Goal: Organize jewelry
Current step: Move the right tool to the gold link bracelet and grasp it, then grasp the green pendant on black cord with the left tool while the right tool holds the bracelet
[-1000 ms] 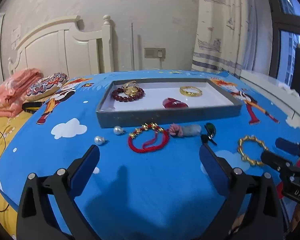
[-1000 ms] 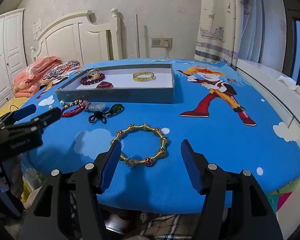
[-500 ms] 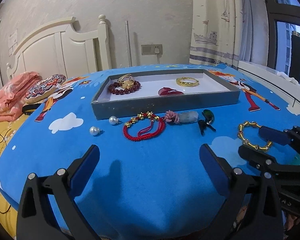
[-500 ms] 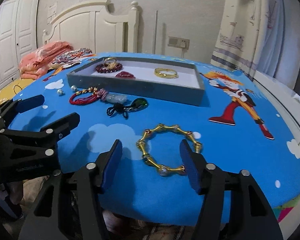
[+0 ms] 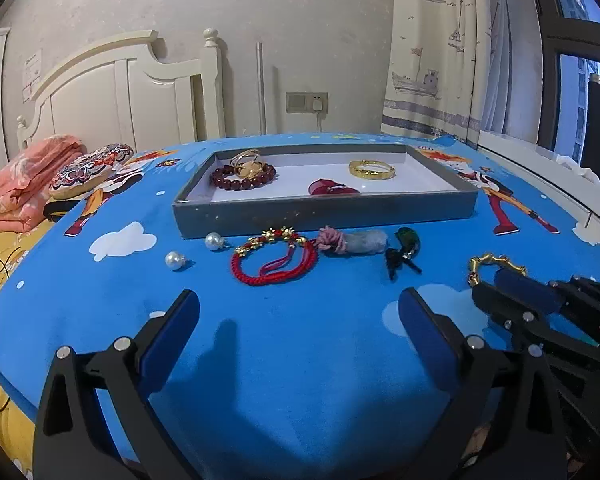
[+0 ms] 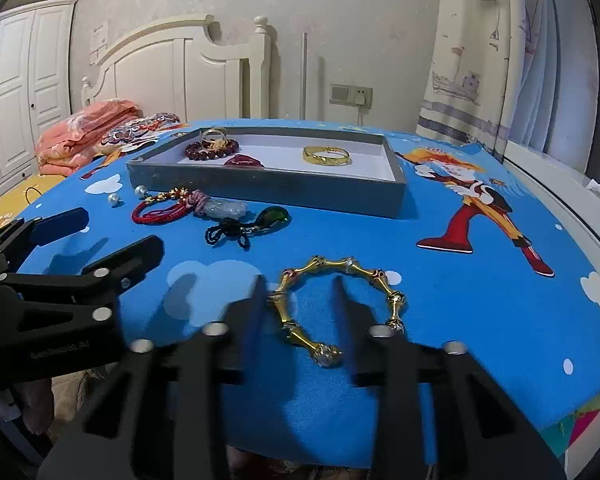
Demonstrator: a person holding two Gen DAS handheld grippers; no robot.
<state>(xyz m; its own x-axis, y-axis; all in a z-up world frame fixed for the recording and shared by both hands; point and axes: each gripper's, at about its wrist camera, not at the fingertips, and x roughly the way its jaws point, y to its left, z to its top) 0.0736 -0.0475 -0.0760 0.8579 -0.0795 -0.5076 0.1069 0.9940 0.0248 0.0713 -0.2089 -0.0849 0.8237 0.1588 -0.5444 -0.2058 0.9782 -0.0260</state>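
Motion blur smears the right gripper (image 6: 298, 294), whose parted fingers straddle the near-left arc of a gold segmented bracelet (image 6: 340, 304) lying on the blue fleecy bench (image 6: 480, 300). The left gripper (image 5: 298, 320) hangs open, empty. The grey tray (image 5: 324, 216) holds glossy bangles.

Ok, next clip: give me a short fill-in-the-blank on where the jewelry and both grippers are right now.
1. The plain gold bangle lies inside the grey ____.
2. The right gripper straddles one side of the gold ____ bracelet on the blue cloth.
3. The two pearls lie to the ____ of the red cord bracelet in the left wrist view.
4. The left gripper holds ____.

Missing: tray; bamboo-link; left; nothing
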